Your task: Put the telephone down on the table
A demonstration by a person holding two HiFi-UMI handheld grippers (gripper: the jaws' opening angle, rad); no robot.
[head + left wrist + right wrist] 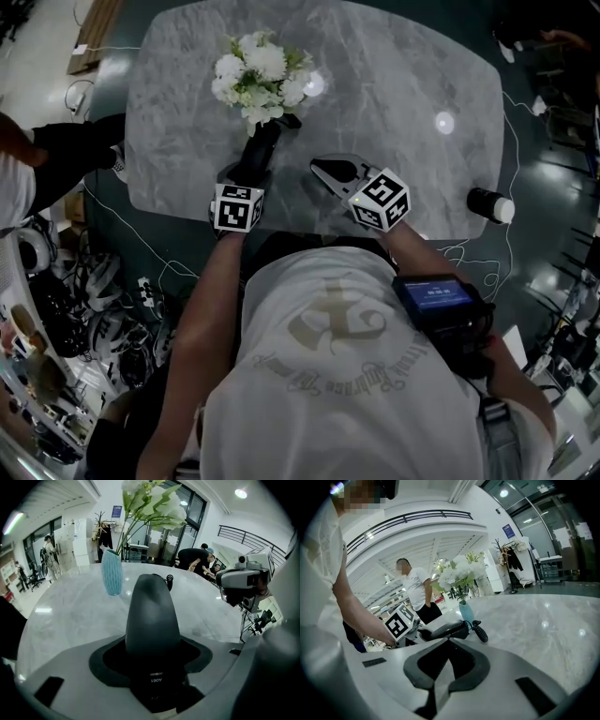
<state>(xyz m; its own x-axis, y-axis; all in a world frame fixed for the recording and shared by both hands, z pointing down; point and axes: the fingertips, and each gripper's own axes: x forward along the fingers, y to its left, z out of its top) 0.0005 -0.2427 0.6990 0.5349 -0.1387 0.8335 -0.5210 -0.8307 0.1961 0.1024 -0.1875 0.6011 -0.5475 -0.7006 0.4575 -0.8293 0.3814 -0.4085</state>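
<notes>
Your white T-shirt (337, 375) fills the bottom of the head view, and one blue-screened device (436, 298) is strapped on your right forearm. Beyond that, count two tongs, one telephone handset, one vase, one bunch of flowers and one table.

Your left gripper (253, 169) is clamped on the telephone handset (152, 616), its jaws standing wide around the dark grey body. The handset points away from you toward the teal vase (111, 571) and ends just short of it, a little to the vase's right. One black coiled cord (481, 631) comes off the handset's far end, on the vase's near side. You can't tell from any view whether the handset's underside touches the grey marble table (403, 84).

Your right gripper (319, 169) sits right of the vase and nearer you. Its jaws are drawn together with nothing between them.

The vase holds the white flowers (258, 75), and seen from your head their blooms spread over the handset's tip.

Far right of the vase, by the table's near corner, lies one dark cylinder with a white end (490, 204). Left of the vase, off the table, is a person in black trousers (70, 150).
</notes>
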